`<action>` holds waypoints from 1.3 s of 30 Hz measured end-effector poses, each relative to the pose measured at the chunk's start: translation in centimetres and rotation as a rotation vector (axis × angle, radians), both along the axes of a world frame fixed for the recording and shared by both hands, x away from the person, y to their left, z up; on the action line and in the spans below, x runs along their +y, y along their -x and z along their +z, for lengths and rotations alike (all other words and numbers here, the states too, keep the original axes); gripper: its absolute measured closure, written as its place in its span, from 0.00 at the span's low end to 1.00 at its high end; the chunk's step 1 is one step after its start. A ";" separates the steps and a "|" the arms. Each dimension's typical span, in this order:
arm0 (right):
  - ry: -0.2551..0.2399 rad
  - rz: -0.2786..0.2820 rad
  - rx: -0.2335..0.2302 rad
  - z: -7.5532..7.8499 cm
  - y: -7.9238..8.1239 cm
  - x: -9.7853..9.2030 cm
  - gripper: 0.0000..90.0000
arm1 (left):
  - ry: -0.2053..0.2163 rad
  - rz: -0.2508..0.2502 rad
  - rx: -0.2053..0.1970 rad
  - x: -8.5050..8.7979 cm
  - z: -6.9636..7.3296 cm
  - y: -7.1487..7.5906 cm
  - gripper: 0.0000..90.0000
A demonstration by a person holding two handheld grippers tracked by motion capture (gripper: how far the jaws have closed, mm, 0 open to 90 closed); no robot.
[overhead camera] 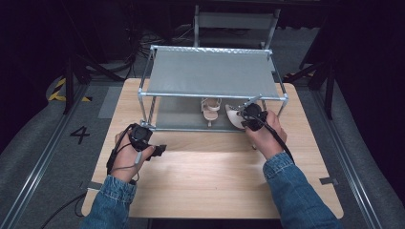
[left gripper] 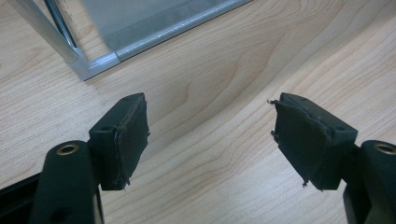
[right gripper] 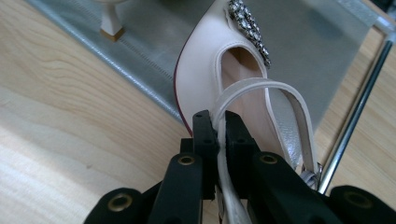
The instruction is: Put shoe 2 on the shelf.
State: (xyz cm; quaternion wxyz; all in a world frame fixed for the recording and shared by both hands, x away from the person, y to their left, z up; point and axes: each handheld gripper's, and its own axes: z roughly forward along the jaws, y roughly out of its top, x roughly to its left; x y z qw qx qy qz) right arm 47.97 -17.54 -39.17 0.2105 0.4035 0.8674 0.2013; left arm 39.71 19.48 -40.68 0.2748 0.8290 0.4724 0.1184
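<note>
- You are partway through putting a pair of pale heeled shoes on a two-level metal shoe rack that stands at the far edge of the wooden table.
- Your right tongs are clamped shut on the thin heel strap of a cream shoe. The strap runs up between the two black jaws, and the shoe's pointed toe, with its sparkly buckle, aims away from you.
- In the high view, that shoe hangs at the front right of the rack's lower shelf, with your right tongs just behind it. Whether its sole already rests on the shelf cannot be told.
- The second shoe of the pair already stands on the lower shelf, just left of the held one and apart from it.
- Your left tongs are wide open and hold nothing; bare table shows between the pads. They hover near the rack's front left corner, well apart from both shoes.
- The step in hand looks like placing the held shoe beside its partner.
- The next move likely calls for easing the shoe further in under the top shelf, setting it down level and parallel to the first, then opening the right jaws so the strap slips free without tipping the shoe.
</note>
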 end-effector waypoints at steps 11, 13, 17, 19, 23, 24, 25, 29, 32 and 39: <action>-0.043 -0.014 -0.011 -1.1 -0.2 0.5 0.91 | 0.010 0.004 0.003 -0.2 0.0 0.0 0.29; -0.075 0.000 0.007 -1.4 -0.2 0.7 0.85 | 0.009 0.002 -0.001 -0.2 0.0 0.0 0.29; -0.098 0.034 -0.035 -1.7 0.1 0.9 0.68 | 0.009 0.001 0.000 -0.1 0.0 0.0 0.29; -0.106 0.037 -0.037 -1.7 0.2 0.9 0.66 | 0.006 0.001 0.003 -0.1 0.0 0.0 0.29; -0.177 0.052 -0.051 -0.7 1.2 0.3 0.60 | -0.002 0.002 0.005 -0.1 -0.1 0.0 0.29; -0.185 0.055 -0.056 -0.5 1.4 0.2 0.59 | -0.004 -0.004 0.006 -0.1 -0.1 -0.1 0.29; -0.195 0.061 -0.058 -0.1 1.7 0.0 0.59 | -0.003 -0.007 0.009 -0.1 -0.1 -0.1 0.29; -0.240 0.074 -0.079 1.2 3.4 -1.0 0.58 | -0.003 -0.001 0.011 -0.3 -0.1 0.0 0.29; -0.278 0.068 -0.088 2.0 4.8 -2.0 0.58 | -0.009 -0.012 0.008 -0.4 -0.1 -0.1 0.29; -0.319 0.041 -0.085 2.8 7.6 -4.4 0.59 | -0.008 -0.014 0.015 -0.8 -0.1 -0.1 0.29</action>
